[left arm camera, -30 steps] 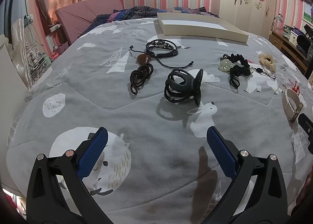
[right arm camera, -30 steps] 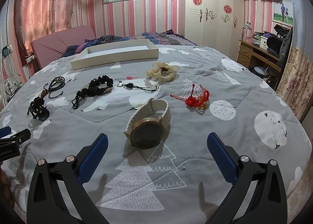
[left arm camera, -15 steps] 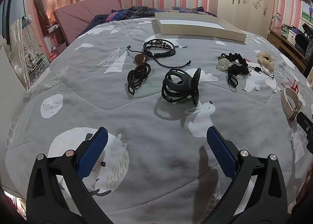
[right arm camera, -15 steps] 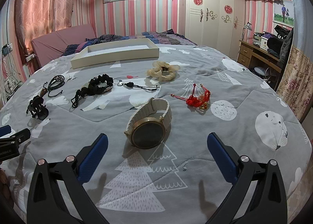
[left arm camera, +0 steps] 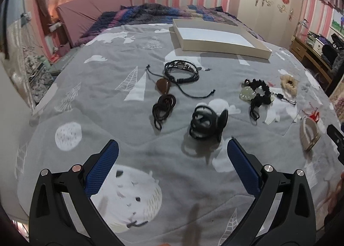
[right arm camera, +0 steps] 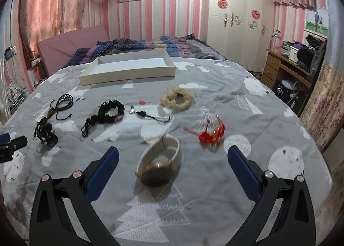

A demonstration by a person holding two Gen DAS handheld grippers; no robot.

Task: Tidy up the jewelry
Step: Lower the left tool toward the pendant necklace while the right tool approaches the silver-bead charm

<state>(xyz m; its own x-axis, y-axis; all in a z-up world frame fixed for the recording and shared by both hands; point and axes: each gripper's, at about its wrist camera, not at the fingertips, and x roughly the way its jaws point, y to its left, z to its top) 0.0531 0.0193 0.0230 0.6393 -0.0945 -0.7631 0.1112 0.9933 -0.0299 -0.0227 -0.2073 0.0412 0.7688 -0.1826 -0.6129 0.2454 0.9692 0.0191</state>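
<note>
Left gripper [left arm camera: 172, 151]: fingers spread wide, holding nothing; black clip [left arm camera: 207, 124] just ahead, nearer the right finger.
Right gripper [right arm camera: 172, 152]: fingers apart, empty; watch [right arm camera: 160, 160] between the tips.
Tray [right arm camera: 129, 73]: far ahead, beyond both.
Advice: straddle the watch case squarely, close gently so the band does not roll.

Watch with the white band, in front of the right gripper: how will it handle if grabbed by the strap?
The watch probably hangs case-down: the round gold case looks heaviest. Its white band stands looped, so likely semi-stiff, yielding somewhat when squeezed. The right gripper is open around it, not touching.
</note>
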